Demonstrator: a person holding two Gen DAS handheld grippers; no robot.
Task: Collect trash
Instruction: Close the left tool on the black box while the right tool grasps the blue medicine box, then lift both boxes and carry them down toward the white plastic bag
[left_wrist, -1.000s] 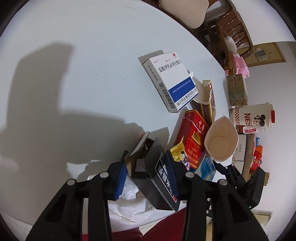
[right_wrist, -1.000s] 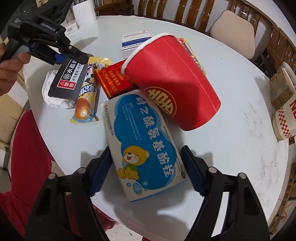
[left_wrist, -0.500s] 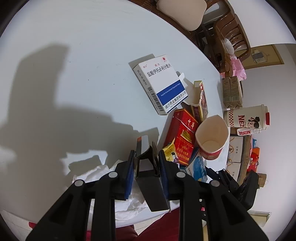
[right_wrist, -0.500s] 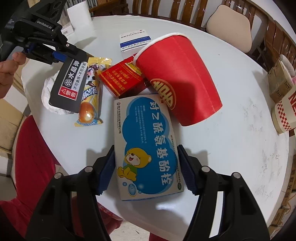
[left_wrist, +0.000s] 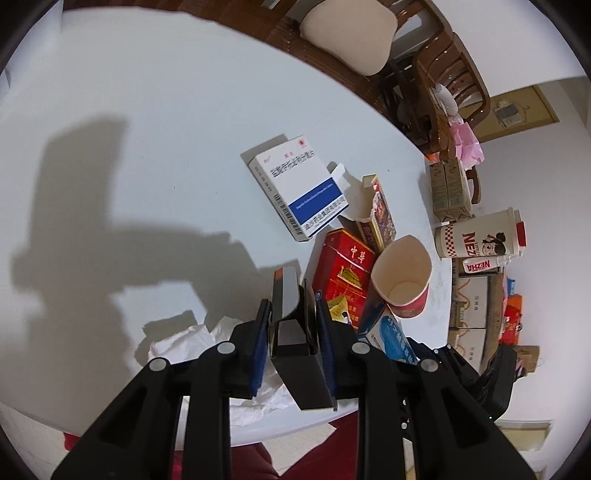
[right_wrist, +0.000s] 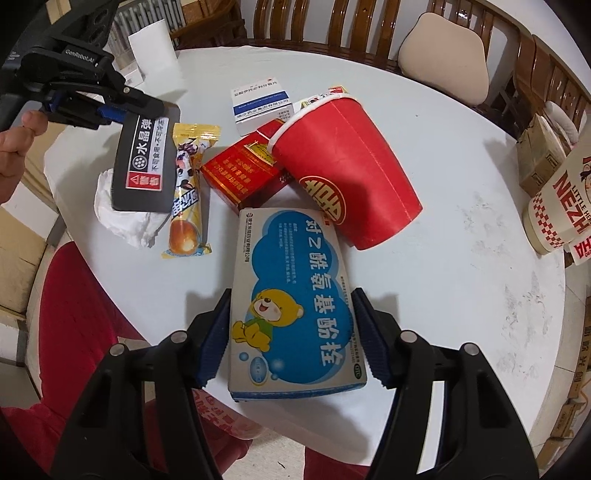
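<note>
Left gripper (left_wrist: 291, 325) clamped on black box (right_wrist: 142, 162) (水晶弹); right gripper (right_wrist: 291, 343) just closed onto bear-printed box (right_wrist: 295, 295); NEZHA cup (left_wrist: 480, 238) nearby.

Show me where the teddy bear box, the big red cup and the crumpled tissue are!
teddy bear box (right_wrist: 295, 295), right wrist view, on its blue printed top.
big red cup (right_wrist: 343, 162), right wrist view, on its side wall.
crumpled tissue (right_wrist: 122, 221), right wrist view, on the white wad's front edge.

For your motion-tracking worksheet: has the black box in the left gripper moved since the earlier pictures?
Yes. The black box, clamped in the left gripper, now hangs higher and overlaps less of the crumpled tissue lying on the table.
</note>
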